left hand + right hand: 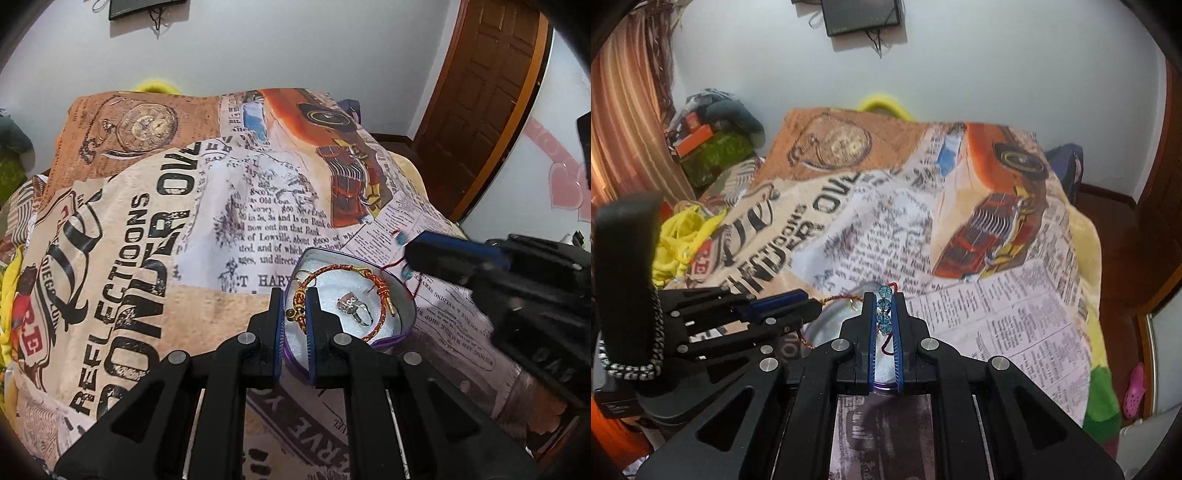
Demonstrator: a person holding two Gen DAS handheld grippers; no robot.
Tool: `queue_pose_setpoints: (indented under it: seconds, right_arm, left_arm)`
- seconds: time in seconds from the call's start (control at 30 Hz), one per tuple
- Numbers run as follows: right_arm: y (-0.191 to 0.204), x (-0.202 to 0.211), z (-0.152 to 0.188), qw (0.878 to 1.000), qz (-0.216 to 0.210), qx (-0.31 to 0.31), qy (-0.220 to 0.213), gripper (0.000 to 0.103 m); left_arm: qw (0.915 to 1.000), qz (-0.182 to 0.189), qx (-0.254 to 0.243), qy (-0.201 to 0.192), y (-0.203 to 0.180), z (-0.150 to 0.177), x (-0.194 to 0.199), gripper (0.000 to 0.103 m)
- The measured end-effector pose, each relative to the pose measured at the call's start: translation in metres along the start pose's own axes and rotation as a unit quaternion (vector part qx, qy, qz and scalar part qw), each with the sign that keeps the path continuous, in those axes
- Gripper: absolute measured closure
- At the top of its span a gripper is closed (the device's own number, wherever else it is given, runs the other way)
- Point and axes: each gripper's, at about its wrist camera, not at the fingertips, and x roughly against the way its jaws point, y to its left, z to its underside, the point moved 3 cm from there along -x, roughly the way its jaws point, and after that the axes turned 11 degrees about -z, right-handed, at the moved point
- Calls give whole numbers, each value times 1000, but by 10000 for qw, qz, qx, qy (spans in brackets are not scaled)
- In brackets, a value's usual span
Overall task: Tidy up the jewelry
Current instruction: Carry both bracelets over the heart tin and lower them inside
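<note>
On the bed, at about 5 o'clock in the left wrist view, the tin (pixel 400 295) already holds 1 braided bracelet (pixel 341 286) and 1 ring (pixel 354 308). The left hand-held gripper (pixel 293 314) pinches the tin's rim, jaws narrow; the right hand-held gripper (pixel 884 317) is clamped on a blue bead bracelet (pixel 884 306), not yet dropped in.

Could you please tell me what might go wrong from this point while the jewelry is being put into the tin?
1. The blue bead bracelet is only pinched between the right hand-held gripper fingers, with its red cord dangling; the cord could snag and slip out.
2. The left hand-held gripper grips the rim of the tin, which rests on a soft, wrinkled blanket; it could tip, spilling the ring and the braided bracelet.
</note>
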Motion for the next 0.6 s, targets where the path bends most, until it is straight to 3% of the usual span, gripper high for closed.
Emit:
queue_pose_setpoints:
  seconds: [0.27,0.6]
  right_arm:
    - [-12,-19,9,9994,67,-130,324,96]
    - [-8,-25,15,9986,112,-20,513,96]
  left_arm:
    - [9997,-46,-236,4,-9,3,-4,94]
    - [9998,-123,-134,103,-3,8,0,94]
